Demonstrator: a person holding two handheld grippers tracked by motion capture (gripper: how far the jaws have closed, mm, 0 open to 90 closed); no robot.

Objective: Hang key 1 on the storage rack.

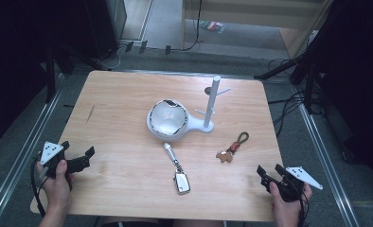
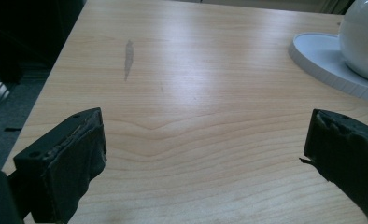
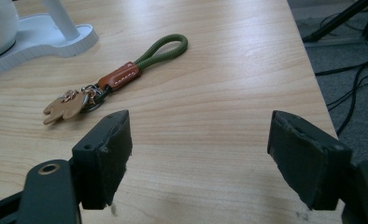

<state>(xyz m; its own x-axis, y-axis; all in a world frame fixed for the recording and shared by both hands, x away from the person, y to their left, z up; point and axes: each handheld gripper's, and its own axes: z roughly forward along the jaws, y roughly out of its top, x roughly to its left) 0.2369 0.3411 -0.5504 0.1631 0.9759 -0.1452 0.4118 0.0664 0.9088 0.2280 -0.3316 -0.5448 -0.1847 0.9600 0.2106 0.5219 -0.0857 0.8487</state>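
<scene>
Both hand-held grippers, left [image 1: 78, 158] and right [image 1: 270, 174], rest at the bench's [image 1: 128, 184] near corners, jaws apart and empty. Judging by this, nothing is picked yet; the green-looped keychain [image 3: 112, 83] lies just ahead of the right one, needing a short forward reach

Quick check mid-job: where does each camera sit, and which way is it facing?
High view: above the person's side, looking forward and down on the wooden table; both hands, both grippers.
Left gripper view: low, along its open fingers toward the white bowl-and-post stand.
Right gripper view: over its open fingers at the green-loop leather keychain.
Shared: stand, table.
</scene>
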